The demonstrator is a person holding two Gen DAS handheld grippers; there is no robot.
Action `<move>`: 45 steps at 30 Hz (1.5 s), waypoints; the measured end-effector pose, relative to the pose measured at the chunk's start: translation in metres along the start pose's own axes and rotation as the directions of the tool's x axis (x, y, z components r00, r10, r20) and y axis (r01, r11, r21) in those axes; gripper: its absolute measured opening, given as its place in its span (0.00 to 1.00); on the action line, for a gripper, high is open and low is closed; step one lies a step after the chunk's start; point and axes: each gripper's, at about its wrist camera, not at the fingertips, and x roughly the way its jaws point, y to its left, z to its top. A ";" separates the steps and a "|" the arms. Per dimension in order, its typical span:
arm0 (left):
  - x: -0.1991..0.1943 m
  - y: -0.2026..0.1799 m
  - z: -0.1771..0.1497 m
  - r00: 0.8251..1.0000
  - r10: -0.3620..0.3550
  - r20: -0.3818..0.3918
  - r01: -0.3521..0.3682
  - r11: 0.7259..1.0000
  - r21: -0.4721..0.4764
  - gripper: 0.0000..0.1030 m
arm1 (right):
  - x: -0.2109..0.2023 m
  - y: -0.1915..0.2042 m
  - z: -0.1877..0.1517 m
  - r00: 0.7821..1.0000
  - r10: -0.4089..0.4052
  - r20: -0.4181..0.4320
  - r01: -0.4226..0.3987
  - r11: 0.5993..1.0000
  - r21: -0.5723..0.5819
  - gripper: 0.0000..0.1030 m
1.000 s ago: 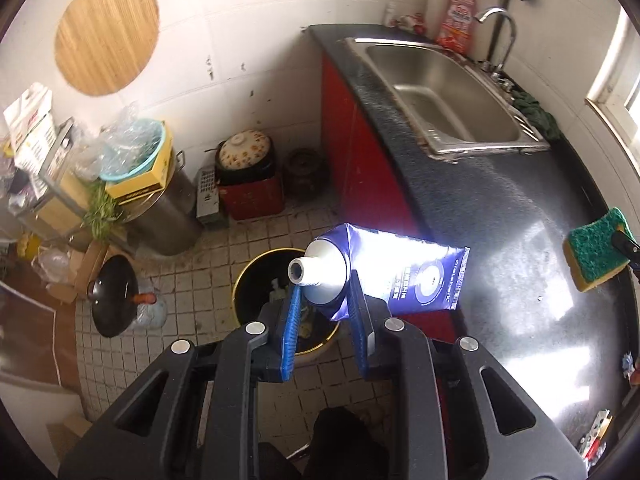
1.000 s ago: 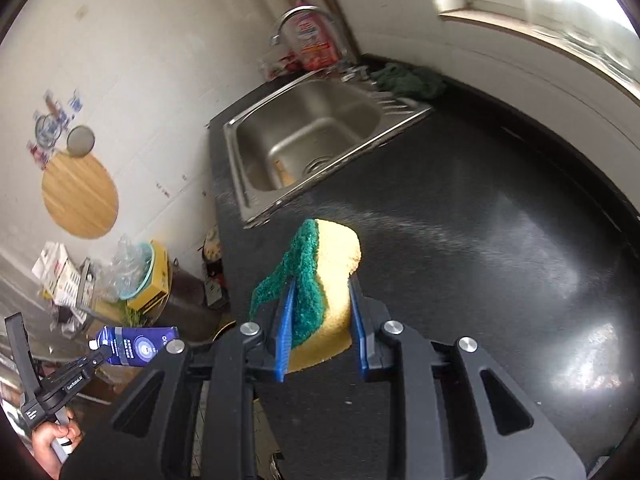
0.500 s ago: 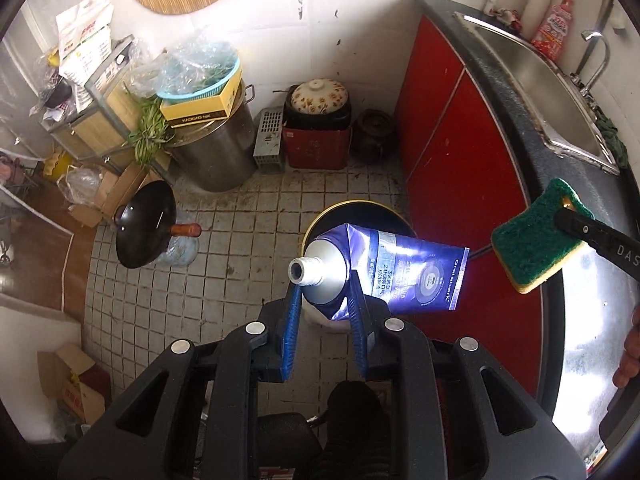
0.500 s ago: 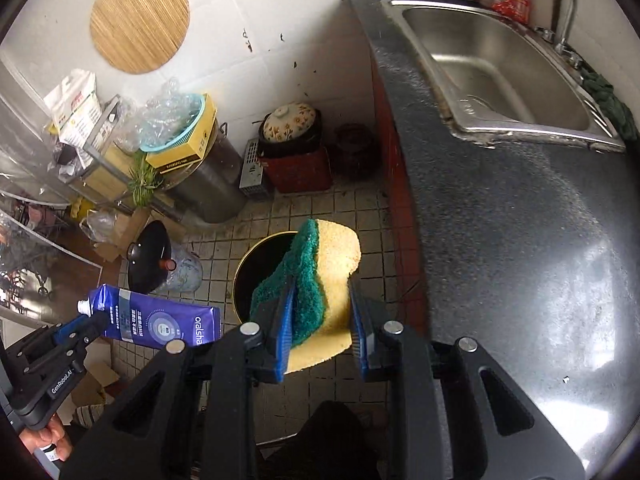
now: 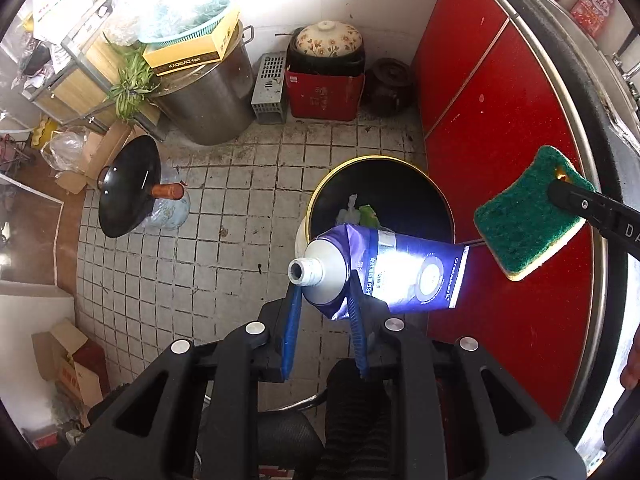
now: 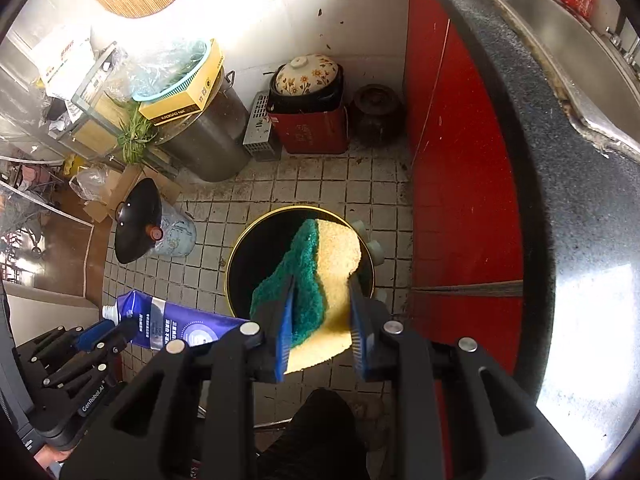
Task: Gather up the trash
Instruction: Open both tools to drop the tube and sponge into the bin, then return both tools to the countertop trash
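Tiled kitchen floor [image 5: 168, 264] carries the trash bin [image 5: 316, 204] beside the red cabinet [image 5: 500, 120]. Left gripper [image 5: 322, 300] pinches the toothpaste tube [image 5: 400, 276]; right gripper [image 6: 320, 312] pinches the sponge [image 6: 316, 280]. Both hang above the bin: drop-off step. Next move, by judgement: spread the jaws over the opening. Only the left view shows litter [image 5: 360, 214] inside.

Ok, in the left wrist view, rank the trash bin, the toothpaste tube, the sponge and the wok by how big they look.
1. Trash bin, clearly largest.
2. Toothpaste tube, though it is nearest the camera, which inflates it.
3. Sponge and wok look alike in size; the sponge is held nearer the camera, so no ranking between them.
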 end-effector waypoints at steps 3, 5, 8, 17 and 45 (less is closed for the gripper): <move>0.012 -0.001 0.005 1.000 -0.007 -0.020 0.007 1.000 -0.005 0.21 | 0.010 0.001 0.002 1.000 0.006 -0.019 -0.006 1.000 -0.003 0.24; 0.020 -0.002 0.009 0.999 -0.022 -0.044 0.022 1.000 0.000 0.22 | 0.015 0.001 0.005 0.999 0.025 -0.027 -0.025 1.000 0.000 0.24; 0.029 -0.007 0.017 0.994 -0.046 -0.098 0.048 0.999 0.014 0.46 | 0.019 0.002 0.012 0.996 0.086 -0.030 -0.086 0.996 0.025 0.42; -0.005 -0.016 0.040 0.999 0.021 0.038 -0.021 1.000 -0.014 0.93 | -0.056 -0.024 0.019 0.989 0.028 0.146 -0.042 0.995 0.091 0.87; -0.153 -0.488 -0.327 0.914 -0.278 -0.296 0.284 -0.083 0.955 0.94 | -0.352 -0.239 -0.718 0.750 -0.576 -0.327 0.129 -0.356 0.925 0.93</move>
